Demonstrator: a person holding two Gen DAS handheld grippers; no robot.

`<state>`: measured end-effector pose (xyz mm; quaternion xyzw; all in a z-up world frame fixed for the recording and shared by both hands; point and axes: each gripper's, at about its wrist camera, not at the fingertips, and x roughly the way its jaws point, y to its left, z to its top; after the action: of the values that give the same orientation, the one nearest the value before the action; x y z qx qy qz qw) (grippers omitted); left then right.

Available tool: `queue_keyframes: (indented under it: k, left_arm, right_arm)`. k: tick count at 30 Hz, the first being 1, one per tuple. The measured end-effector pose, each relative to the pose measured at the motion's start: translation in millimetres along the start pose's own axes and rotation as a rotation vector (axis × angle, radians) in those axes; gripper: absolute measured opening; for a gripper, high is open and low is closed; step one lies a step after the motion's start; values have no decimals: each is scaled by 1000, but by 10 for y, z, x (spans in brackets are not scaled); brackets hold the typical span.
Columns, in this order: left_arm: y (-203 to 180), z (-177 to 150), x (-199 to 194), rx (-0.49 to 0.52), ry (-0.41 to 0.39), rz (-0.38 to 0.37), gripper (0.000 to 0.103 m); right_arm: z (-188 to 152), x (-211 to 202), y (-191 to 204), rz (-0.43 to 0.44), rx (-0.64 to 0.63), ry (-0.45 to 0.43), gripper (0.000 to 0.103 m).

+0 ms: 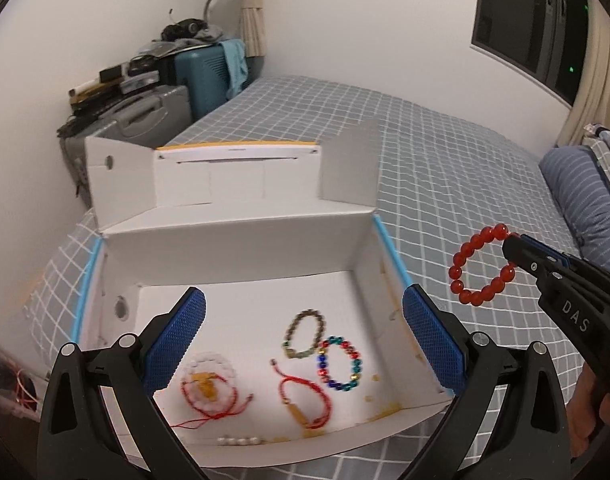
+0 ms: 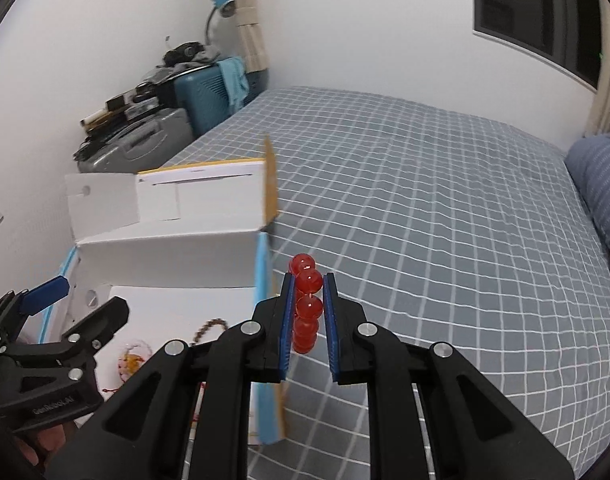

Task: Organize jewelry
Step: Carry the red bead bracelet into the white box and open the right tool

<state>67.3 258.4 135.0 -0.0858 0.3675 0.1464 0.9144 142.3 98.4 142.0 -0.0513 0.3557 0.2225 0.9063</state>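
On a bed with a grey checked cover (image 1: 445, 168) sits an open white cardboard box (image 1: 241, 248) holding five bracelets. The right gripper (image 2: 309, 312), clamped narrow on a sixth, a red glass-bead bracelet (image 1: 483, 270), holds it just outside the box's right edge. Light, slick and floppy, it is best pinched across the beads; the left gripper (image 1: 303, 336) gapes empty.

A red bead bracelet (image 1: 483, 269) hangs above the grey, white-checked bed sheet (image 1: 445, 152). The white box (image 1: 241, 244) has blue edges and holds a multicoloured bracelet (image 1: 340, 363).
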Motion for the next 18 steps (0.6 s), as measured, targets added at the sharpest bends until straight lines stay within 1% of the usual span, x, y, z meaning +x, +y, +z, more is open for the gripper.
queue_keyframes:
  k: [3,9,13,18]
  left_arm:
    - [139,-23,3,-9,1,19,97]
    - [392,-64,85,-25,19,54,97]
    - [531,-111,129,-25,24,65,97]
    - [656,-171,238,-26,44,78,97]
  right_arm:
    - [-4,55,198,23,-22,3,13]
    - [-91,430,519,49,-55,67,13]
    - [-178,686,674,44,-81,113,13]
    - [-270,965,753,28,-96,171,13]
